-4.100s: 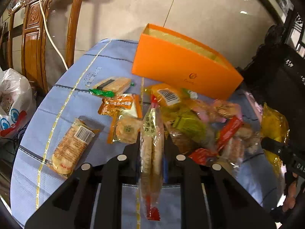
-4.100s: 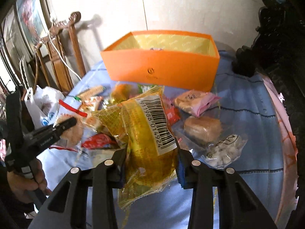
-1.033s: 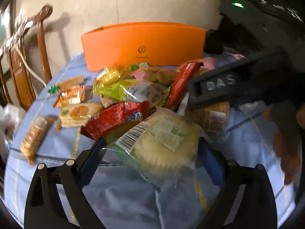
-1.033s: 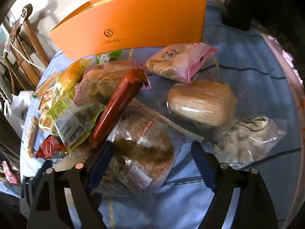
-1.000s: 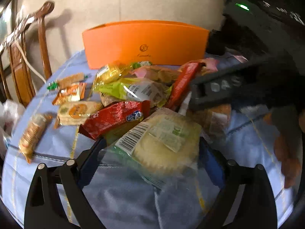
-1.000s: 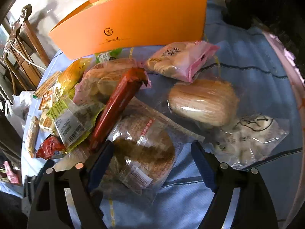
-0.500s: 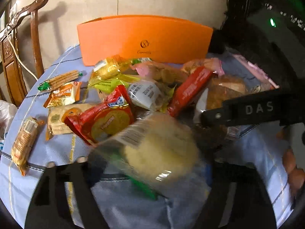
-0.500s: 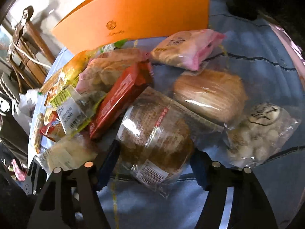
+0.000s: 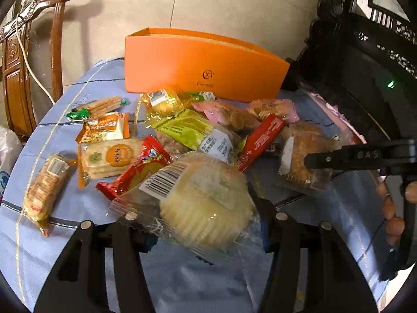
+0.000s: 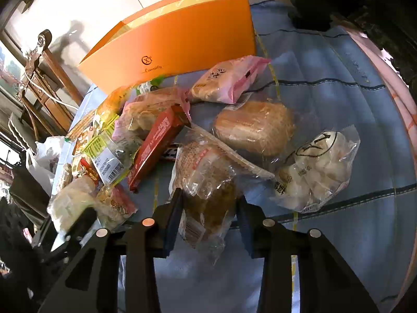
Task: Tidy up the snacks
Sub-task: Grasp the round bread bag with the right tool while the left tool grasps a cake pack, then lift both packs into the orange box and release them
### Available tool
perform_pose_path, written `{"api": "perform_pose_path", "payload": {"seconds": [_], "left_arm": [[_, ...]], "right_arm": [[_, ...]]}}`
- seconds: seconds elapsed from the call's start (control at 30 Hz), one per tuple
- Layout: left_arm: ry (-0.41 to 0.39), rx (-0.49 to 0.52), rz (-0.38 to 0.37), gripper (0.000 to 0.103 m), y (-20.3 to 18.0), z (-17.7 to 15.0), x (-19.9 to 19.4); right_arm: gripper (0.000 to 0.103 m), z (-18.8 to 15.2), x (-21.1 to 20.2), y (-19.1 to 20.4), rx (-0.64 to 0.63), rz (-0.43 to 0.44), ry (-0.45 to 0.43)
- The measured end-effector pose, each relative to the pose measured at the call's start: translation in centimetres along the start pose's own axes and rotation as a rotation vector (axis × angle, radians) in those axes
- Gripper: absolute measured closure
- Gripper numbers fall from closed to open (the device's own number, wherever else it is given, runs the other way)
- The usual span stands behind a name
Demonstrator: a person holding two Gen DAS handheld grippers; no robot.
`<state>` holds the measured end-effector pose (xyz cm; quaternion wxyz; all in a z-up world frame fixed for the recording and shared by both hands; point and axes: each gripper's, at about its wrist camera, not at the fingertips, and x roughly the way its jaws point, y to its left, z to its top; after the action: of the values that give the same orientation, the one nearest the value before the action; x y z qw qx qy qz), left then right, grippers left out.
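Note:
Snack packets lie heaped on a blue tablecloth (image 9: 99, 78) in front of an open orange box (image 9: 203, 65) (image 10: 177, 41). My left gripper (image 9: 206, 224) is shut on a pale round cake in a clear wrapper (image 9: 206, 203), held a little above the cloth. My right gripper (image 10: 208, 214) has its jaws closing on a brown cake in a clear wrapper (image 10: 206, 182), with both pads against its sides. In the left wrist view this brown cake (image 9: 299, 156) hangs at the right from the right gripper (image 9: 323, 160), with a hand behind it.
A red bar (image 10: 156, 146), a pink packet (image 10: 229, 78), a round bun (image 10: 255, 127) and a bag of white sweets (image 10: 318, 167) lie near the right gripper. Cracker packets (image 9: 44, 185) lie left. A wooden chair (image 9: 15, 65) stands left, dark carved furniture (image 9: 365, 65) right.
Both grippers have closed on the packets that lay between their open fingers. The pale cake and the brown cake have come up off the cloth and tilted.

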<state>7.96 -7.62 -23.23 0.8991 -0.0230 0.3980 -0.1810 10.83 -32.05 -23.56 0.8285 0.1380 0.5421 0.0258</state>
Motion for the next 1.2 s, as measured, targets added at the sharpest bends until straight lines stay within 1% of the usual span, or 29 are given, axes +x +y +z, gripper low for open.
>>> {"api": "perform_pose_path", "payload": {"seconds": [0.1, 0.17, 0.27, 0.4, 0.57, 0.67, 0.77, 0.97, 1.07, 1.2], "left_arm": [[-0.019, -0.004, -0.02, 0.048, -0.1, 0.3, -1.2], [-0.039, -0.019, -0.037, 0.048, 0.1, 0.7, -2.3], [-0.075, -0.017, -0.044, 0.048, 0.1, 1.5, -3.7], [-0.124, -0.032, -0.048, 0.048, 0.6, 3.5, -5.7], [-0.164, -0.059, -0.045, 0.047, 1.7, 5.2, -7.5], [-0.179, -0.054, -0.05, 0.047, 2.0, 5.9, -8.2], [-0.195, -0.041, -0.051, 0.047, 2.0, 7.2, -8.9], [-0.237, -0.034, -0.043, 0.047, 2.0, 11.3, -9.9], [-0.249, -0.031, -0.032, 0.047, 2.0, 14.0, -10.1], [-0.288, -0.009, -0.019, 0.047, 1.6, 18.7, -10.5]], "right_arm": [[0.065, 0.2, 0.2, 1.1, -0.01, -0.014, -0.013], [0.07, 0.4, -0.3, 1.6, -0.017, -0.01, -0.032], [0.077, 0.8, -1.5, 2.6, -0.029, 0.021, -0.061], [0.077, 1.4, -4.0, 3.6, -0.051, 0.058, -0.11], [0.077, 2.1, -6.5, 4.6, -0.082, 0.06, -0.15], [0.077, 2.4, -8.5, 5.5, -0.098, 0.08, -0.184], [0.077, 3.5, -10.8, 6.4, -0.124, 0.087, -0.229], [0.077, 7.0, -15.2, 7.9, -0.162, 0.075, -0.327], [0.077, 8.8, -17.1, 8.9, -0.187, 0.059, -0.374], [0.077, 11.5, -19.3, 9.6, -0.197, 0.051, -0.428]]}}
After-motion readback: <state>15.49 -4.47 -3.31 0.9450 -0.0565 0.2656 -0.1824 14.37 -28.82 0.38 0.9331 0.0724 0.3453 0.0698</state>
